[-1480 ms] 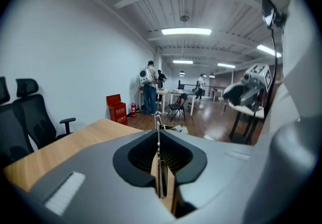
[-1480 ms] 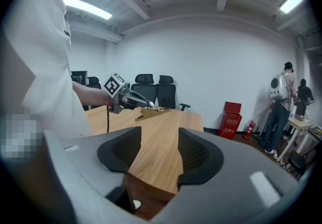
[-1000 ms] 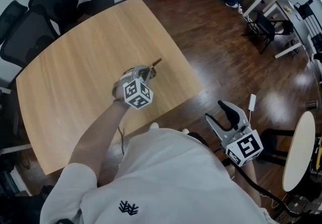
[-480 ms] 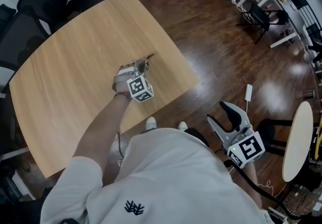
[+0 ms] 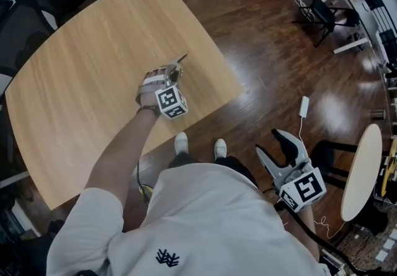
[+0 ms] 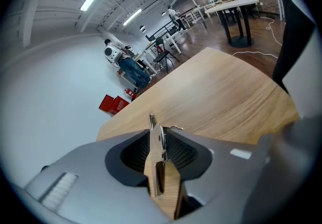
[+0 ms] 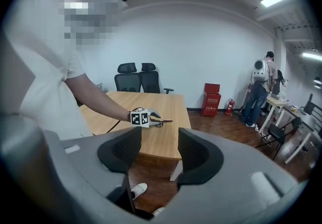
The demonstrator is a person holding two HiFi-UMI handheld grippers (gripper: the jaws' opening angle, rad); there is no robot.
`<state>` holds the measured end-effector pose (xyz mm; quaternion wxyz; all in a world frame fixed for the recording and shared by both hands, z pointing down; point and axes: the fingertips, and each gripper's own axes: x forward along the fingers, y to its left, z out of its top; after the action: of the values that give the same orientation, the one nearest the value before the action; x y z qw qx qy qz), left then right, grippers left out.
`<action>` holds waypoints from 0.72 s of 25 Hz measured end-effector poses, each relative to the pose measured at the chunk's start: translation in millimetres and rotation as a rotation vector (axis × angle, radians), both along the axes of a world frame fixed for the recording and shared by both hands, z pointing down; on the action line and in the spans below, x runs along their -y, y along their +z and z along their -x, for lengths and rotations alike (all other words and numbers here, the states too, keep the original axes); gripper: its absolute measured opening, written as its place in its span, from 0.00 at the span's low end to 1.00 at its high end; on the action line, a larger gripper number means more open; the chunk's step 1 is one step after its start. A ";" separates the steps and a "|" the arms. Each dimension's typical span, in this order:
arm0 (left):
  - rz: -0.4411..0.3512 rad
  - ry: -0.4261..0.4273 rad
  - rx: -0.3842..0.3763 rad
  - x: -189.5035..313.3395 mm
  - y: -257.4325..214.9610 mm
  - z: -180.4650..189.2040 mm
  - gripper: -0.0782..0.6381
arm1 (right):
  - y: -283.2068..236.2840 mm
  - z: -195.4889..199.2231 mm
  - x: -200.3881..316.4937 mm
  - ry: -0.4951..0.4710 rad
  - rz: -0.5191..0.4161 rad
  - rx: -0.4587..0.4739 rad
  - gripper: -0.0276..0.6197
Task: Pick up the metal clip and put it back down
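The left gripper (image 5: 172,73) is opening its jaws, and the dark pads are flanking the metal clip (image 6: 156,137) with a narrow gap showing on either side of it. The clip is showing as a thin, silvery strip standing on edge between them, its tip poking out past the jaws. It is sitting down at the light wooden tabletop (image 5: 80,64), near the edge closest to the person. The right gripper (image 7: 159,153) is hanging well apart over the dark floor (image 5: 279,51), jaws spread wide and empty.
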<state>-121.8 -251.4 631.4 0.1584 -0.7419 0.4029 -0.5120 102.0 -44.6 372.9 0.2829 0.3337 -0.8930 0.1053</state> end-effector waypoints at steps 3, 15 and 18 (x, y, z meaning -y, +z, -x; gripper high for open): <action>0.002 0.014 -0.003 -1.5 -3.0 -2.7 0.27 | 1.3 -9.1 -3.8 -0.003 0.020 -0.004 0.40; -0.112 -0.198 -0.258 -101.6 -108.8 -24.2 0.32 | 8.0 -83.4 -0.5 -0.178 -0.068 0.097 0.40; -0.159 -0.284 -0.363 -150.2 -146.6 -49.4 0.32 | 15.1 -109.4 3.7 -0.296 -0.121 0.147 0.39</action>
<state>-72.4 -101.1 484.9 0.0676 -0.7428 0.5640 -0.3544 211.4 -48.3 388.0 0.2085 0.2065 -0.9554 0.0328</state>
